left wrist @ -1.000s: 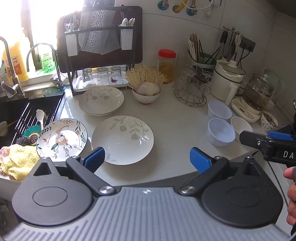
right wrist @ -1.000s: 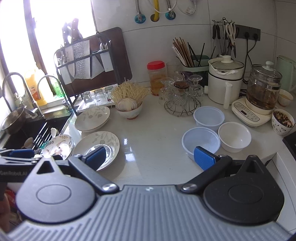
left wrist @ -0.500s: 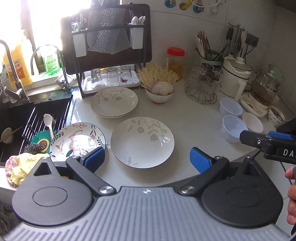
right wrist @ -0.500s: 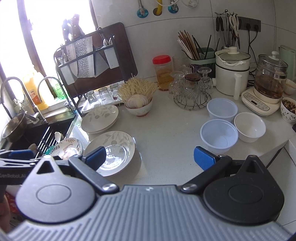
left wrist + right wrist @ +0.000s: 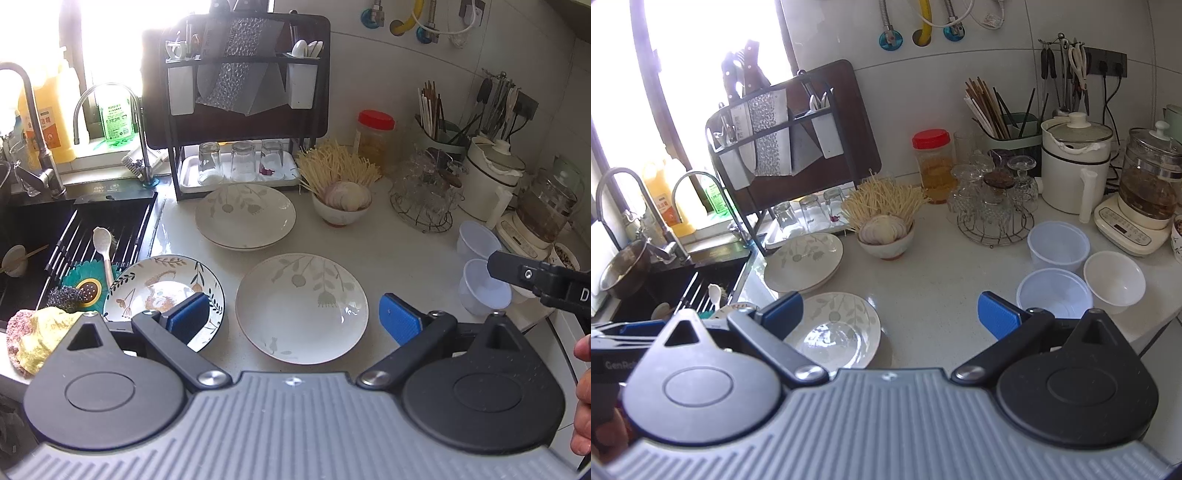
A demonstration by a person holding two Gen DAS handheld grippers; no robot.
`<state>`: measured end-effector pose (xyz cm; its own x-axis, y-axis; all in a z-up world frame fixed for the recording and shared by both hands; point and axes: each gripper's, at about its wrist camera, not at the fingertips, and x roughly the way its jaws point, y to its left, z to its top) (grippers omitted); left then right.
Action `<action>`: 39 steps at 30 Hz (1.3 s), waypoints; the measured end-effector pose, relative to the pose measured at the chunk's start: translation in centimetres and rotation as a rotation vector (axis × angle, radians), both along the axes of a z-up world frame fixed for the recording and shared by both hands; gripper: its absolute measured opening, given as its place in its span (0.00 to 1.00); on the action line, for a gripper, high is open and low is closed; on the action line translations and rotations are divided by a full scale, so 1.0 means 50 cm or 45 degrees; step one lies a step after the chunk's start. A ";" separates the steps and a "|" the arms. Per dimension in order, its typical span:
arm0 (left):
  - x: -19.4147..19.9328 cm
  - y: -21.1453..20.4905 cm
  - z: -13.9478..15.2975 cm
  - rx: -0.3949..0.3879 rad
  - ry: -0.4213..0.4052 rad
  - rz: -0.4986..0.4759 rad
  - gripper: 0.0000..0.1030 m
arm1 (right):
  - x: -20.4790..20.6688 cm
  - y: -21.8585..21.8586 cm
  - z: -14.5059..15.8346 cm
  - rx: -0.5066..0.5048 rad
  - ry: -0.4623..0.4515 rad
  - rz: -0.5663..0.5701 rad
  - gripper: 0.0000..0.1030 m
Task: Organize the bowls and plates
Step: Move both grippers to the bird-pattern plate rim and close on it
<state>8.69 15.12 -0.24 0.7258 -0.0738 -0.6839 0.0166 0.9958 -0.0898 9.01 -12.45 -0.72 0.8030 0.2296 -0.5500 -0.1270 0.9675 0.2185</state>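
Note:
A white leaf-print plate [image 5: 301,308] lies on the counter just ahead of my left gripper [image 5: 293,319], which is open and empty above it. A matching stack of plates [image 5: 245,218] sits behind it. A colourful patterned plate [image 5: 162,291] lies at its left by the sink. Two clear plastic bowls [image 5: 1058,245] [image 5: 1054,293] and a white bowl [image 5: 1113,278] sit at the right. My right gripper [image 5: 890,314] is open and empty over the counter, between the near plate [image 5: 836,332] and the bowls.
A sink [image 5: 40,236] with a rack, sponges and a spoon is at the left. A dish rack [image 5: 240,110] with glasses stands behind. A bowl of garlic and noodles [image 5: 341,203], a glass stand [image 5: 993,206], a jar, a cooker and a kettle [image 5: 1145,195] line the back.
Both grippers have drawn back and risen a little, so the plates and bowls sit lower and nearer the middle of each view. Both stay open and empty.

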 end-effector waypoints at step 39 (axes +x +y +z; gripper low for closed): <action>0.162 0.398 -0.180 -0.107 0.274 0.267 0.97 | 0.260 0.413 -0.140 -0.056 0.324 0.569 0.81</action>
<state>16.80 35.00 -9.27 0.5703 -0.0010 -0.8214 -0.2165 0.9645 -0.1515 22.02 8.22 -7.73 0.4709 0.4922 -0.7321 -0.4783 0.8397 0.2569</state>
